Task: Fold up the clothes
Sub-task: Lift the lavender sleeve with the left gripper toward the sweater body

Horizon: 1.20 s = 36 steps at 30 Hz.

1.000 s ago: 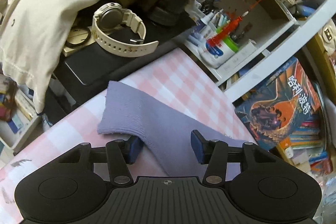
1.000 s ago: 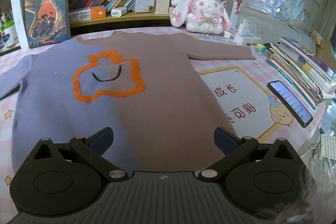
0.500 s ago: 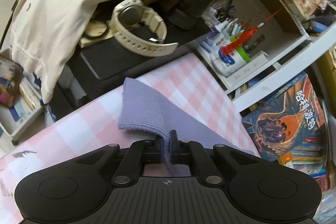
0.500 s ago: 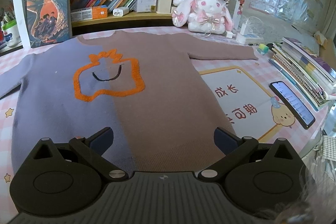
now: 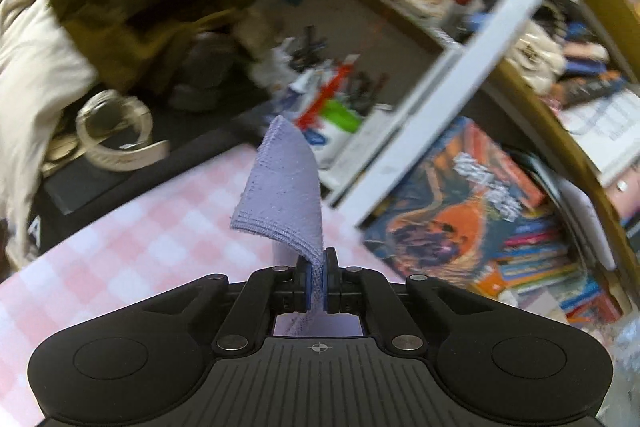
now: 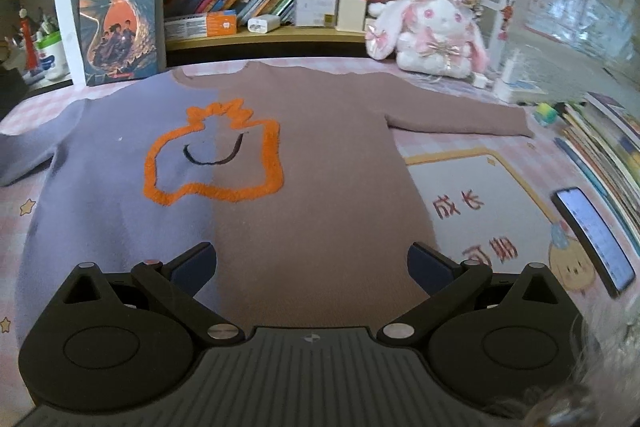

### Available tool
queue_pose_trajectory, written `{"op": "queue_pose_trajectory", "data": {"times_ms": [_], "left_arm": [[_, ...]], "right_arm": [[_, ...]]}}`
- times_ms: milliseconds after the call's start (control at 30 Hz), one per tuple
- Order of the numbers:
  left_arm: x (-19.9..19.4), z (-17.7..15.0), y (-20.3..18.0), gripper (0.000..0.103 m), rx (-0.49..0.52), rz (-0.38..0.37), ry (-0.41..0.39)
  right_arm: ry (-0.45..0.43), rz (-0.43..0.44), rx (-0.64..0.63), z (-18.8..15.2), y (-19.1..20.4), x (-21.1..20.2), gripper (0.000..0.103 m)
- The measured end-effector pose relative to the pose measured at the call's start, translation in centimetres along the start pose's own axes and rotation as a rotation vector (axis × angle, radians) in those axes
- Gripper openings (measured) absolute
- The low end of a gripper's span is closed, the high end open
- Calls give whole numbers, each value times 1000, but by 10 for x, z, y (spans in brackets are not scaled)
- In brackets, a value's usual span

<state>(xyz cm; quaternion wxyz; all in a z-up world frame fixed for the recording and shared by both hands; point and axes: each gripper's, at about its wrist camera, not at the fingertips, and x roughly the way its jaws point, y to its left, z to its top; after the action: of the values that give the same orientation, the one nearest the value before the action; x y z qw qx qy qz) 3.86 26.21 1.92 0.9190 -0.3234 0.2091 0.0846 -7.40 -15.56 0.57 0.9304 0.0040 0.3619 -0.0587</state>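
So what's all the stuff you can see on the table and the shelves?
sweater: 1, purple and brown, orange outline, flat on table
purple sleeve cuff: 1, lifted off table
table: 1, pink checked cover
bunny plush: 1, white-pink, behind sweater
phone: 1, dark, right of sweater
poster book: 1, upright, left of shelf
watch: 1, cream, off table's far edge
left tool: 1, black, shut on cuff
right tool: 1, black, open above hem
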Motion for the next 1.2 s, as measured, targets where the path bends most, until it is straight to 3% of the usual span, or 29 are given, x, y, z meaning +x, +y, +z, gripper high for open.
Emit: {"op": "queue_pose_trajectory", "data": {"times_ms": [233, 667, 1200], "left_arm": [[-2, -12, -79, 3, 107, -43, -9], [21, -68, -213, 3, 233, -124, 28], [59, -137, -277, 3, 300, -107, 136]], "right_arm": [[15, 109, -25, 12, -31, 19, 103], [48, 249, -67, 22, -85, 40, 103], [65, 286, -59, 29, -136, 55, 103]]}}
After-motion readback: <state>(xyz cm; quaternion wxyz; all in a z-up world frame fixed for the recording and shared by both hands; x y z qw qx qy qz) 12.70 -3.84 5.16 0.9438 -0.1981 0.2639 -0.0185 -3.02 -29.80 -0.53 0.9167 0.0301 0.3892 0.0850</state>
